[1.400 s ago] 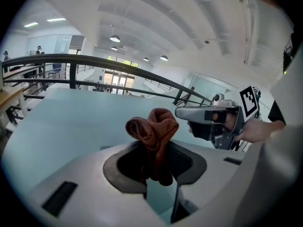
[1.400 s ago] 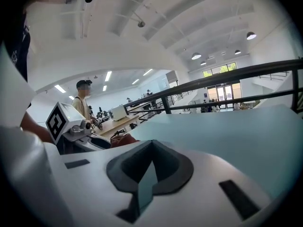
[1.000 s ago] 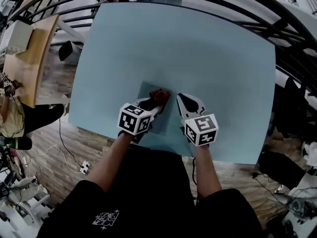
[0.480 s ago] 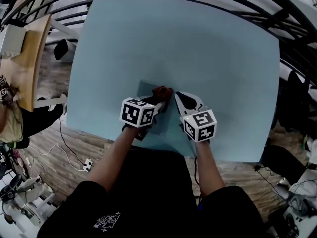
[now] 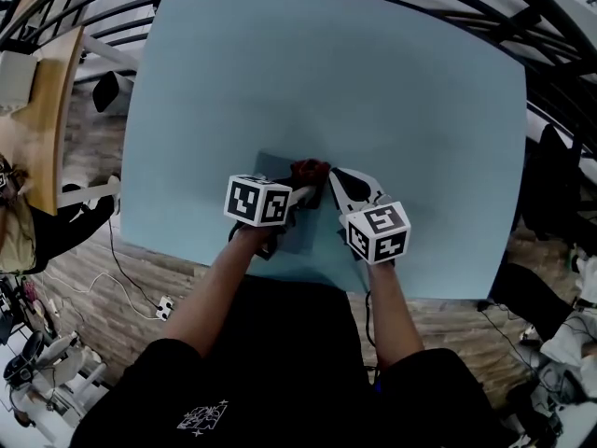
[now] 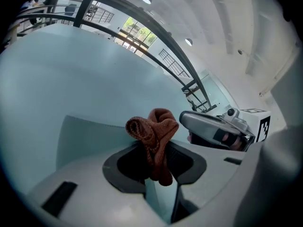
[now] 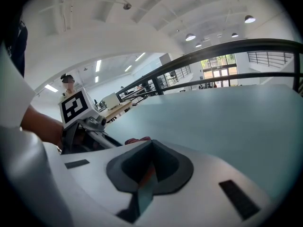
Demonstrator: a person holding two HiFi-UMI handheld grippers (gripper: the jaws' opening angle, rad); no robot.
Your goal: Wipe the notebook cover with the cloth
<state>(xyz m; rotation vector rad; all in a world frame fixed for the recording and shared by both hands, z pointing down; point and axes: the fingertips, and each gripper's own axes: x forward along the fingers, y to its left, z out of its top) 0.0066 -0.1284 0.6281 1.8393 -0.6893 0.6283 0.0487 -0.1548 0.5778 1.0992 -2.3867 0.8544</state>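
A teal notebook (image 5: 306, 233) lies flat near the front edge of the pale blue table (image 5: 373, 82). My left gripper (image 5: 300, 187) is shut on a bunched red-brown cloth (image 5: 310, 170), which rests at the notebook's far right corner. The left gripper view shows the cloth (image 6: 154, 135) pinched in my left gripper (image 6: 154, 161) above the notebook cover (image 6: 83, 136). Just right of the cloth, at the notebook's right edge, is my right gripper (image 5: 338, 183). In its own view my right gripper (image 7: 144, 174) has its jaws together, with only a thin slit between them. The cloth (image 7: 137, 140) peeks over them.
A wooden desk (image 5: 42, 101) stands to the left, beyond the table edge. A dark railing (image 5: 522, 26) curves round the far side. Cables and a power strip (image 5: 159, 308) lie on the wooden floor. The person's black-clad body is close to the table's front edge.
My left gripper has pushed the cloth a little farther and to the right across the cover. The right gripper has stayed almost in place beside it.
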